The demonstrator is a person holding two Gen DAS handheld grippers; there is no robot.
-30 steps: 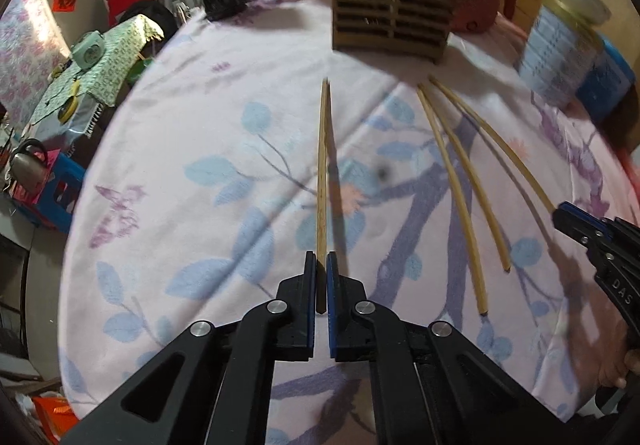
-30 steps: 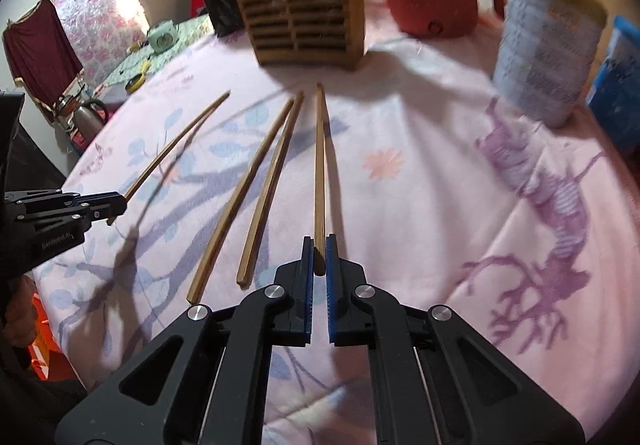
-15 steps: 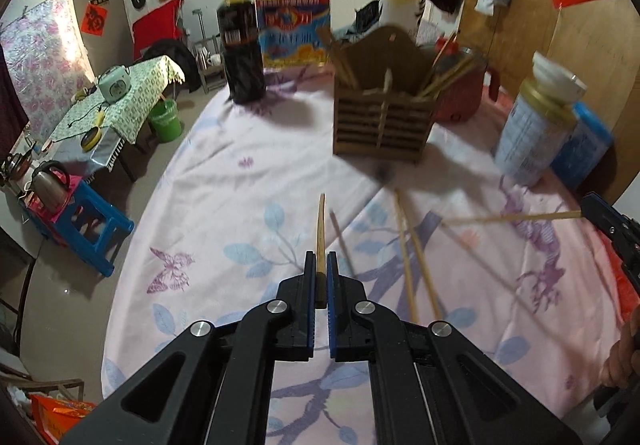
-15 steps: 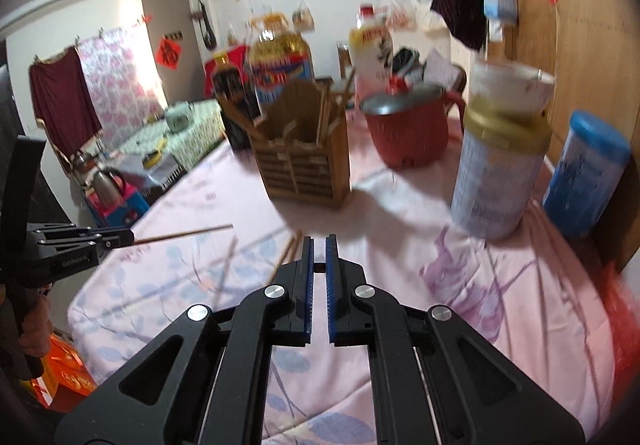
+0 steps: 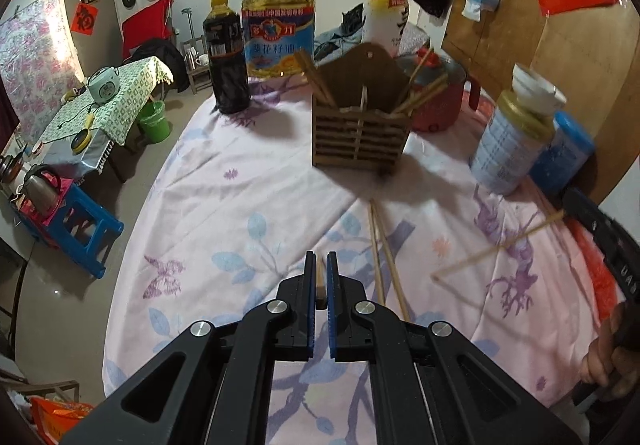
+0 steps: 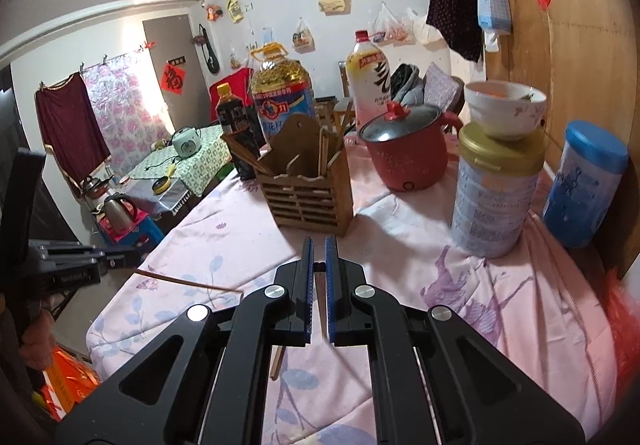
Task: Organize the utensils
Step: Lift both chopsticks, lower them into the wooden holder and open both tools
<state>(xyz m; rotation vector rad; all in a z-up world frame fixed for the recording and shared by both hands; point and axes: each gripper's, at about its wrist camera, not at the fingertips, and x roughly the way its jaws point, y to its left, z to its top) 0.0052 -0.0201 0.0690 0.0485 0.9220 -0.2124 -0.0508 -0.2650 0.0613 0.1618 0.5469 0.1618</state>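
Pinching one chopstick [image 5: 320, 281] in my left tongs [image 5: 320, 265] and another [image 6: 319, 287] in my right tongs [image 6: 319, 249], both raised short of the holder [image 5: 360, 133], I judge either long stick could swing, catch the holder's rim or knock the sticks already standing in it, and twist out of so narrow a grip. My left view shows two chopsticks [image 5: 386, 265] still lying on the worktop [image 5: 240, 197] in front of the holder and my right stick slanting beside them; my right view hides most of that pair.
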